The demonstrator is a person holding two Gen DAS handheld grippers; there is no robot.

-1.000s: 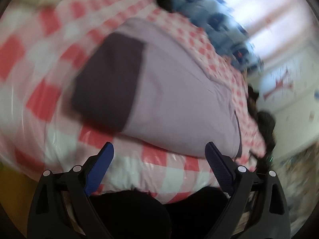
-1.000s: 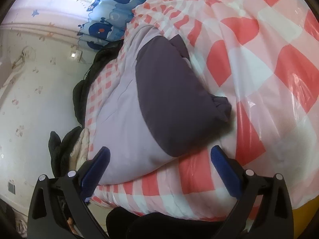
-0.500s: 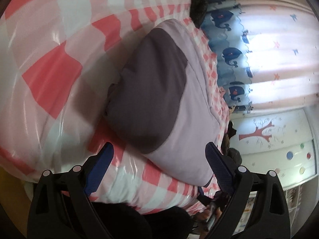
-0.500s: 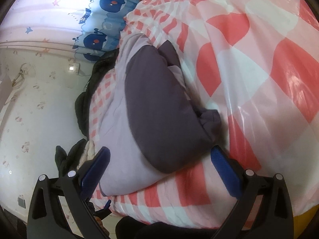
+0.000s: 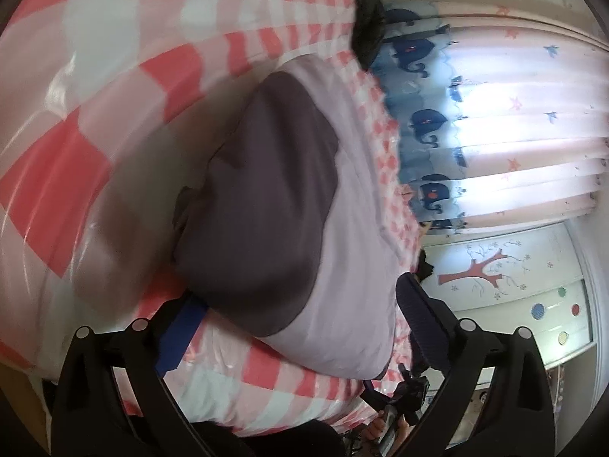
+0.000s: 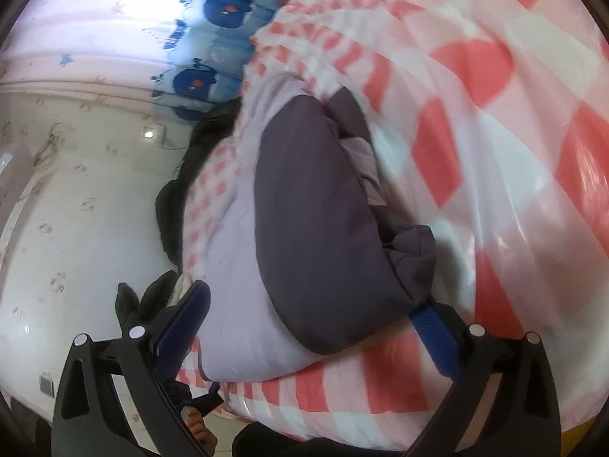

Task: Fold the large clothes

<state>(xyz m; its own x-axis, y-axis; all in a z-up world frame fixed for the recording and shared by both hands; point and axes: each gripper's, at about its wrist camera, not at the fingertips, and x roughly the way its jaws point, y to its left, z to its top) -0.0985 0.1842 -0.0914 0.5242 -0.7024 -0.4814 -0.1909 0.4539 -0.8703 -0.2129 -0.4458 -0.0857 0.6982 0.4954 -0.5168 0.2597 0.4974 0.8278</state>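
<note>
Left wrist: left gripper (image 5: 300, 316) jaws wide, straddling folded garment (image 5: 274, 205) on bed (image 5: 76, 114).
Right wrist: right gripper (image 6: 308, 316) jaws wide, same.

**Purple on Pink Checks**

The folded garment (image 5: 289, 209) is showing two tones: a dark purple-grey panel beside pale lilac fabric. The bed cover (image 5: 95, 122) beneath it is wearing a glossy check of coral red, pink and white. The curtain (image 5: 514, 144) is glowing pale pink with small stars, edged by a blue band of dark navy whales. Each tool, left (image 5: 300, 320) and right (image 6: 316, 323), is showing black arms with blue pads.
</note>
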